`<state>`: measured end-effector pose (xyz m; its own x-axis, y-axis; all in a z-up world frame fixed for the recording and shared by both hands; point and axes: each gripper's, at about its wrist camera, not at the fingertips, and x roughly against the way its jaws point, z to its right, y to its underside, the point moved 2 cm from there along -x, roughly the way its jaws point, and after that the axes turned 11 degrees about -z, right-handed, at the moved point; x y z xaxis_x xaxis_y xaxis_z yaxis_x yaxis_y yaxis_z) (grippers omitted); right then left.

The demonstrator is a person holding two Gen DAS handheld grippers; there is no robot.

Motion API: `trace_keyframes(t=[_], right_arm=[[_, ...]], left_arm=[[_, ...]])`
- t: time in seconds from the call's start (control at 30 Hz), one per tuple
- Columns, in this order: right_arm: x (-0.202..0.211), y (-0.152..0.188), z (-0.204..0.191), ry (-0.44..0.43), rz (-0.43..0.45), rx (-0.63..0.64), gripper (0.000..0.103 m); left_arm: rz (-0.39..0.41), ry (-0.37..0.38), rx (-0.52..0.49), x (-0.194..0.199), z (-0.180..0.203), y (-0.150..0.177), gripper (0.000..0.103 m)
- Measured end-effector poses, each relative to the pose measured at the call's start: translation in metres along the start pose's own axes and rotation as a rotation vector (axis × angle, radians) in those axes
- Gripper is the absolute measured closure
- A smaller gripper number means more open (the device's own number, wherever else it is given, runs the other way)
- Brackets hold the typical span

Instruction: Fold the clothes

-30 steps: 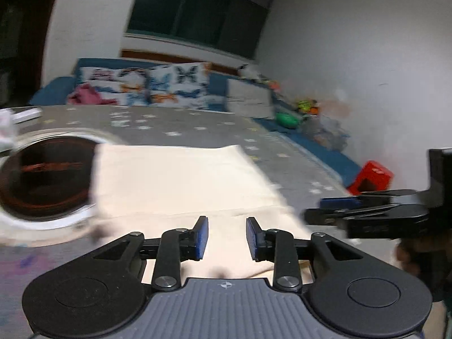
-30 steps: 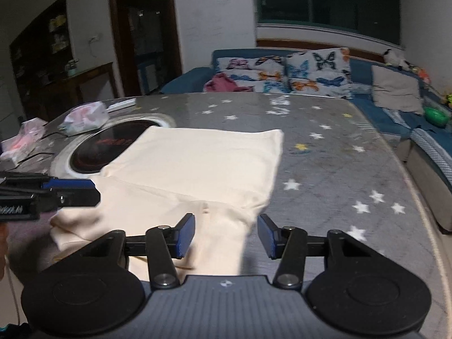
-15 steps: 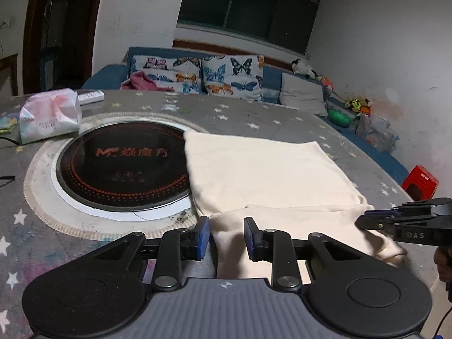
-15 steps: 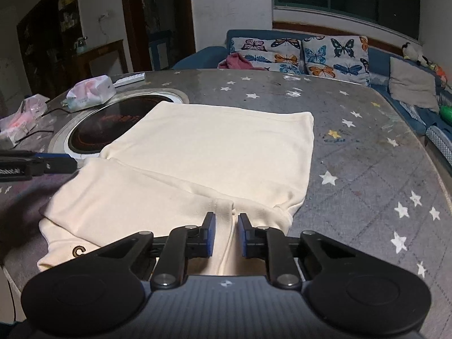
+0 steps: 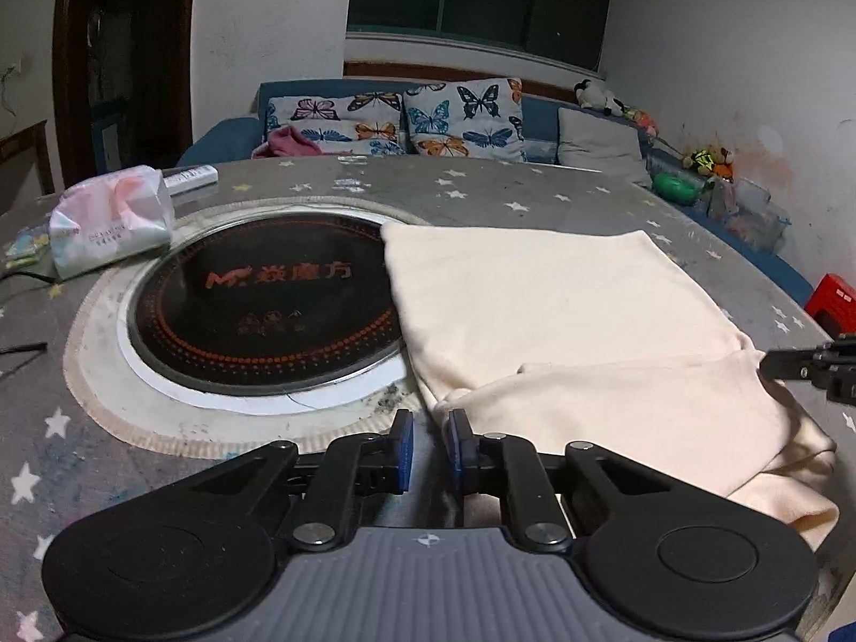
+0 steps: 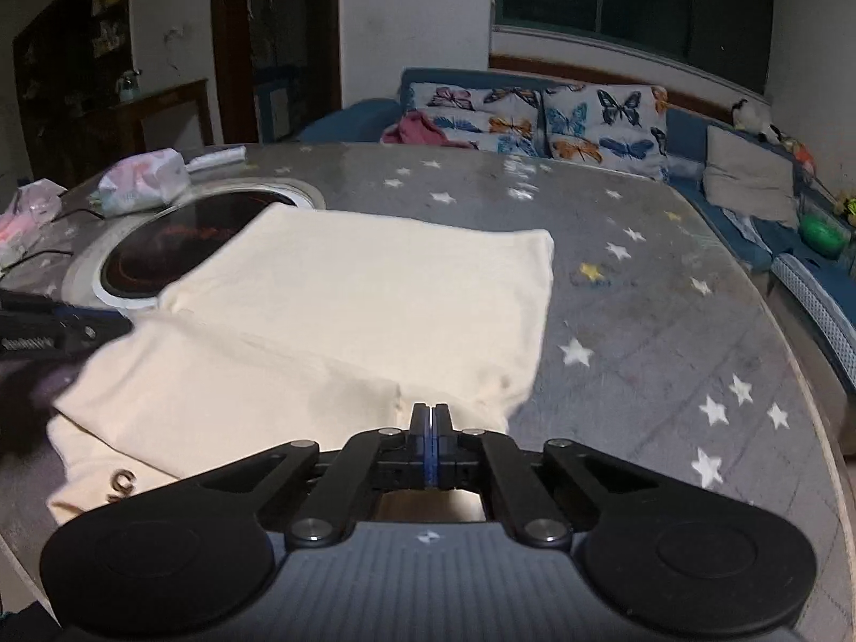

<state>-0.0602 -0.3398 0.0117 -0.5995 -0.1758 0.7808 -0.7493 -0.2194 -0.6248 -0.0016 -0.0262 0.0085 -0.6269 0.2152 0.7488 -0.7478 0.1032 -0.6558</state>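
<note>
Garment: a cream-coloured piece of clothing point(image 5: 562, 315) lies partly folded on a round grey table point(image 5: 481, 187) with white stars; its far part is flat, and a second layer is folded over the near part.
Garment position: its left edge overlaps the rim of the round black cooktop point(image 5: 257, 315) set into the table; its near edge hangs close to the table's front rim.
Garment detail: a small dark mark shows on the near left corner in the right wrist view point(image 6: 120, 484).
Left gripper: point(image 5: 426, 446) at the near left edge of the garment, fingers a little apart with a narrow gap; no cloth can be seen between the blue pads.
Right gripper: point(image 6: 430, 441) fingers pressed together at the near fold of the garment; whether cloth is pinched between them cannot be told.
Other things on table: a pale plastic packet point(image 5: 112, 216) beside the cooktop, a white remote point(image 5: 190, 177) behind it.
Background: a blue sofa point(image 6: 369, 117) with butterfly cushions point(image 5: 460, 120).
</note>
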Motion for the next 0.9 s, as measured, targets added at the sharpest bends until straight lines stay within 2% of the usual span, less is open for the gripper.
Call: trace_keyframes(t=[0.1,0.33,0.4,0.5,0.6,0.7,0.9], right_arm=[[0.005,0.001,0.001,0.014,0.008,0.005,0.099],[0.002,0.007,-0.015,-0.077,-0.037,0.058,0.098],[0.002,0.008,-0.020,-0.102,-0.049,0.073,0.097],[-0.001,0.014,-0.020,-0.097,-0.068,0.084,0.097],[0.008,0.015,-0.020,-0.091,-0.057,0.100,0.093],[0.005,0.019,-0.021,-0.091,-0.083,0.124,0.092],[0.012,0.016,-0.019,-0.102,-0.081,0.131,0.088]], left_arm=[[0.028,0.032,-0.015,0.016,0.004,-0.002,0.086],[0.008,0.126,-0.141,0.021,0.042,0.005,0.086],[-0.006,0.122,-0.172,0.020,0.046,0.009,0.086],[-0.027,0.114,-0.217,0.019,0.051,0.015,0.085],[-0.004,0.139,-0.311,0.035,0.053,0.024,0.079],[0.002,0.141,-0.409,0.048,0.058,0.039,0.068],[0.046,0.115,-0.637,0.060,0.076,0.072,0.068]])
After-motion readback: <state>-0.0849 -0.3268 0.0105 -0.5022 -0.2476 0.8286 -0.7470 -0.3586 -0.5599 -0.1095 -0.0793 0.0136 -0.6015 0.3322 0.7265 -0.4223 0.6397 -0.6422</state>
